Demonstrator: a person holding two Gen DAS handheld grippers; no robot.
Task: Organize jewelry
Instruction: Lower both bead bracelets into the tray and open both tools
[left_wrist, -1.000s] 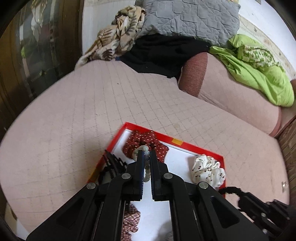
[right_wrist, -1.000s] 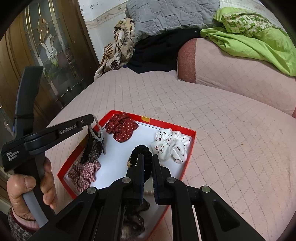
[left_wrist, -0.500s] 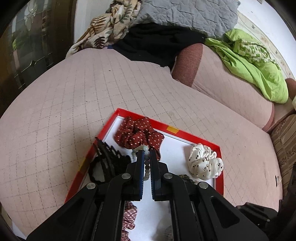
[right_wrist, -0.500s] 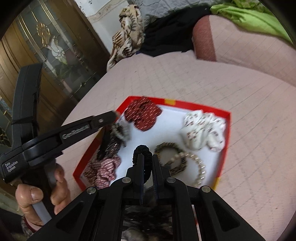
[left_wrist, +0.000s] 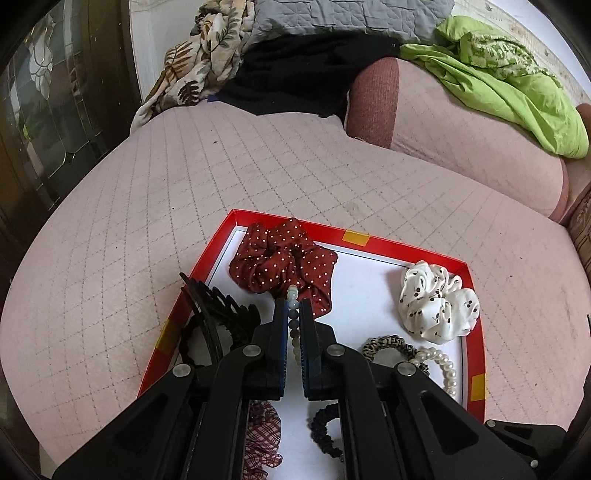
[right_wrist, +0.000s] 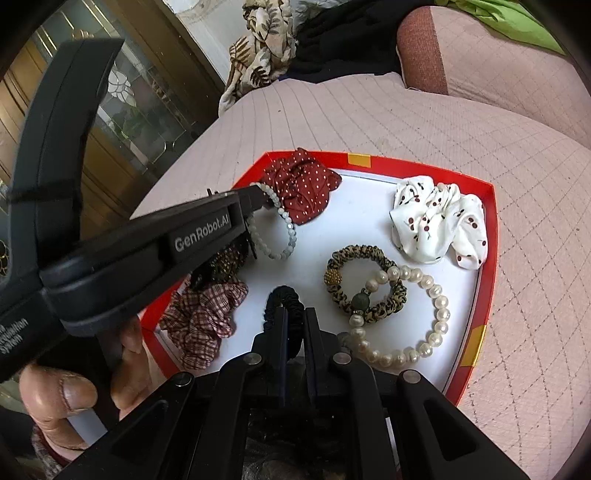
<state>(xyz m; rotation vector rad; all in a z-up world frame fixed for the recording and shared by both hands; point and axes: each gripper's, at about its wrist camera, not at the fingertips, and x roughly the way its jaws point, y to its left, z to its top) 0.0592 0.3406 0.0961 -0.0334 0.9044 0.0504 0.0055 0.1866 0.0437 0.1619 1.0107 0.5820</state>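
Item: pale bead bracelet (right_wrist: 275, 225), hung from the left gripper (left_wrist: 293, 314), whose jaws were clamped on one stretch of beads, over the red-rimmed tray (right_wrist: 491, 221) beside the red dotted scrunchie (right_wrist: 301, 184). Judged light, limp on its cord, with hard smooth beads likely to roll in the pads; best held across the strand, between beads. Item: black scrunchie (right_wrist: 282, 306), pinched in the closed right gripper (right_wrist: 295, 317) low over the tray floor; soft, springy, forgiving of any hold. Also in the tray: white cherry-print scrunchie (right_wrist: 439, 221), leopard hair tie (right_wrist: 365, 284), pearl bracelet (right_wrist: 406, 314), plaid scrunchie (right_wrist: 203, 321).
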